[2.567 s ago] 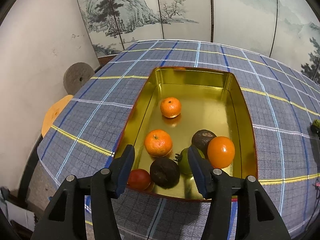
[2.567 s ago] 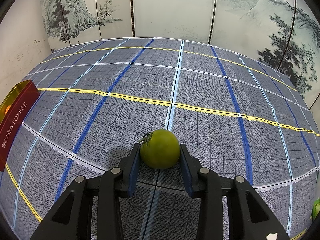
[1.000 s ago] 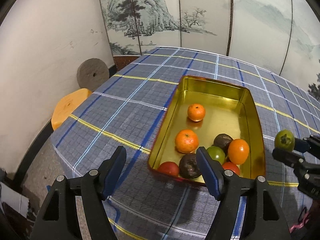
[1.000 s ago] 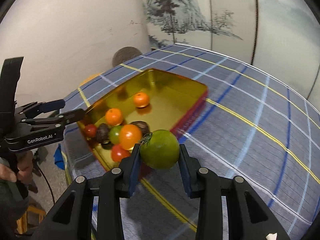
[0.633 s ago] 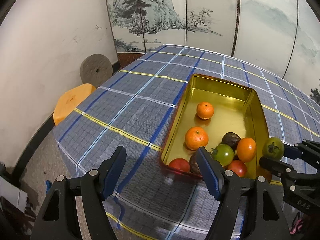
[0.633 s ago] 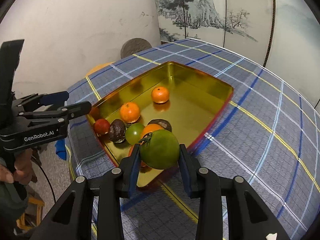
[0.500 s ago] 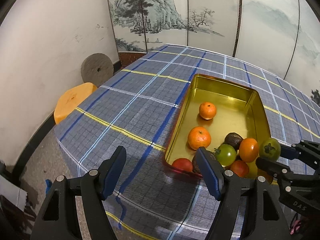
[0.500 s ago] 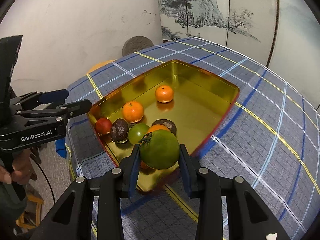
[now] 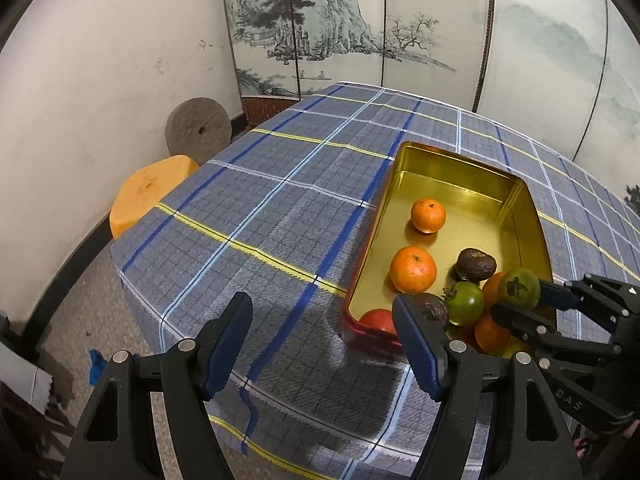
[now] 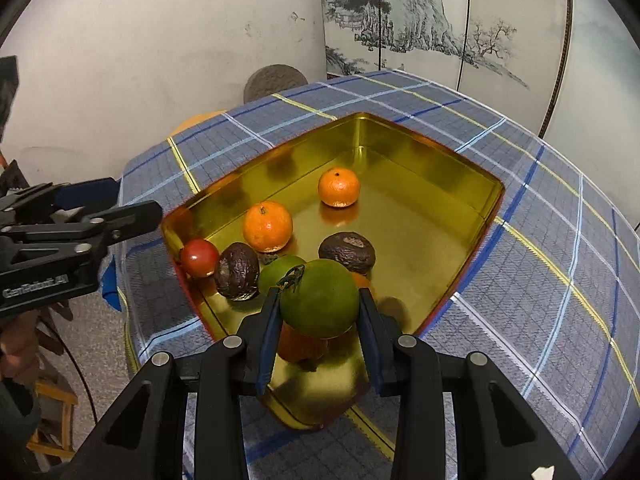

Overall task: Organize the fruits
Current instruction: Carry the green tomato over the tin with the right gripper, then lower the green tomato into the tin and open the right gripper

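Observation:
My right gripper (image 10: pixel 318 322) is shut on a green persimmon (image 10: pixel 320 299) and holds it above the near end of a gold tin (image 10: pixel 452 164). The tin holds several fruits: two mandarins (image 10: pixel 267 226), two dark wrinkled fruits (image 10: pixel 347 251), a red tomato (image 10: pixel 199 257), a green fruit (image 10: pixel 276 272) and an orange one under the persimmon. In the left wrist view the persimmon (image 9: pixel 519 288) hangs over the tin's (image 9: pixel 452 162) right near corner. My left gripper (image 9: pixel 322 342) is open and empty, left of the tin above the table's near edge.
The table has a blue plaid cloth (image 9: pixel 280 208). An orange stool (image 9: pixel 150 192) and a grey millstone (image 9: pixel 198 130) stand by the white wall at left. A painted folding screen (image 9: pixel 360 28) stands behind the table.
My right gripper has carried the green persimmon from the bare cloth over to the tin and now holds it above the fruits. My left gripper has pulled back and left of the tin.

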A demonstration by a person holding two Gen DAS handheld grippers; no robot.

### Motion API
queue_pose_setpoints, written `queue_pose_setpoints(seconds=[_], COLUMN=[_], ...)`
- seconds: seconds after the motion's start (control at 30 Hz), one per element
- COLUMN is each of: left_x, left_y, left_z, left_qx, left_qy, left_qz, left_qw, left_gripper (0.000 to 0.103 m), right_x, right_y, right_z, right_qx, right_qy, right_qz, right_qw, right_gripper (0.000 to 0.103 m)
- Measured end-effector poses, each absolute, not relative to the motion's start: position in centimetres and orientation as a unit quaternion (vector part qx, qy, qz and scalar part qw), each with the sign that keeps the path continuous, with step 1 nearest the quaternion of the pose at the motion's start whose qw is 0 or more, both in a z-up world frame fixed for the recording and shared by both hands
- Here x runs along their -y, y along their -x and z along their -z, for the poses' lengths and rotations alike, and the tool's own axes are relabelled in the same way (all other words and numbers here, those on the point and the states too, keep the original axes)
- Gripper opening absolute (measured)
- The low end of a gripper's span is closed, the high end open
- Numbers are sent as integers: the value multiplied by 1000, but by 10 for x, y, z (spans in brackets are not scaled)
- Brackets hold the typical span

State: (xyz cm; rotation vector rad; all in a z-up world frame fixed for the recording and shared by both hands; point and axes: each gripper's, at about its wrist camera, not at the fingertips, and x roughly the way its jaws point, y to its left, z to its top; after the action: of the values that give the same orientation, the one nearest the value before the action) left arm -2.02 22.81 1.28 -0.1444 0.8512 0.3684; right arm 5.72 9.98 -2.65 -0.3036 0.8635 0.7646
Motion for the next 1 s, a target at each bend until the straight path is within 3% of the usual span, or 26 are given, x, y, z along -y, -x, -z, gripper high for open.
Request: queue_pose_setpoints(seconds=[1.0], left_x=[-220], left_y=[24], left_z=[-8], left_qx=[-425], left_qy=[82], left_qz=[-173], left_qw=[885], left_gripper=[73], right_x=[-98], right_y=[-59], right_z=[30], right_qx=[-397], right_qy=[124], right_qz=[-321], right_qw=[851], right_gripper=[37])
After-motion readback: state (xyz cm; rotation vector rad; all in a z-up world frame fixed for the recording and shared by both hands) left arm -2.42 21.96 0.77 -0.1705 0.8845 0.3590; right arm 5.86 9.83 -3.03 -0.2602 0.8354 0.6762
